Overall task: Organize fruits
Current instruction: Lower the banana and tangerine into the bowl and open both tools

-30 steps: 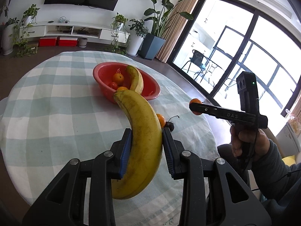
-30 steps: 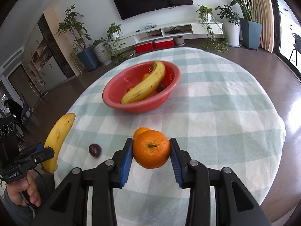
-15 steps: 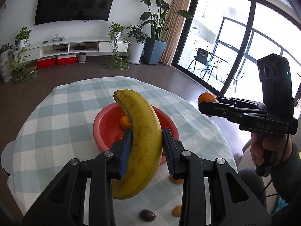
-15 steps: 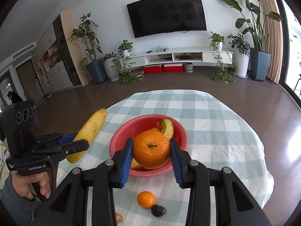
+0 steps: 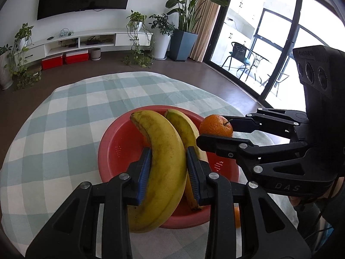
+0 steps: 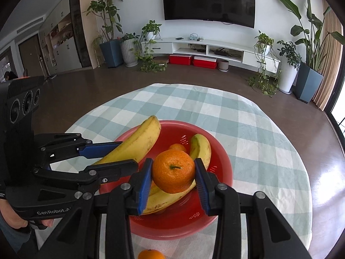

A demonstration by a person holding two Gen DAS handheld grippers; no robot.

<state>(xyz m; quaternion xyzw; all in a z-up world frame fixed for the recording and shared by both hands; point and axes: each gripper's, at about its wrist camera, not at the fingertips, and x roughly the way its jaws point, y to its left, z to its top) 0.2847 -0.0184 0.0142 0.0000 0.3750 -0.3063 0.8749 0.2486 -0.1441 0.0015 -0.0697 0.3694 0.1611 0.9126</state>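
My left gripper (image 5: 168, 172) is shut on a yellow banana (image 5: 163, 164) and holds it over the red bowl (image 5: 116, 151). It also shows in the right wrist view (image 6: 138, 142). My right gripper (image 6: 173, 172) is shut on an orange (image 6: 173, 171) above the bowl (image 6: 220, 168). That orange shows in the left wrist view (image 5: 215, 126) over the bowl's right rim. A second banana (image 6: 200, 149) and a small orange (image 6: 177, 147) lie in the bowl.
The bowl stands on a round table with a green checked cloth (image 5: 64, 116). A loose orange (image 6: 151, 254) lies on the cloth in front of the bowl. Dark floor surrounds the table.
Both grippers have moved forward and closer together with their fruit, and now hang over the red bowl. Both stay shut.
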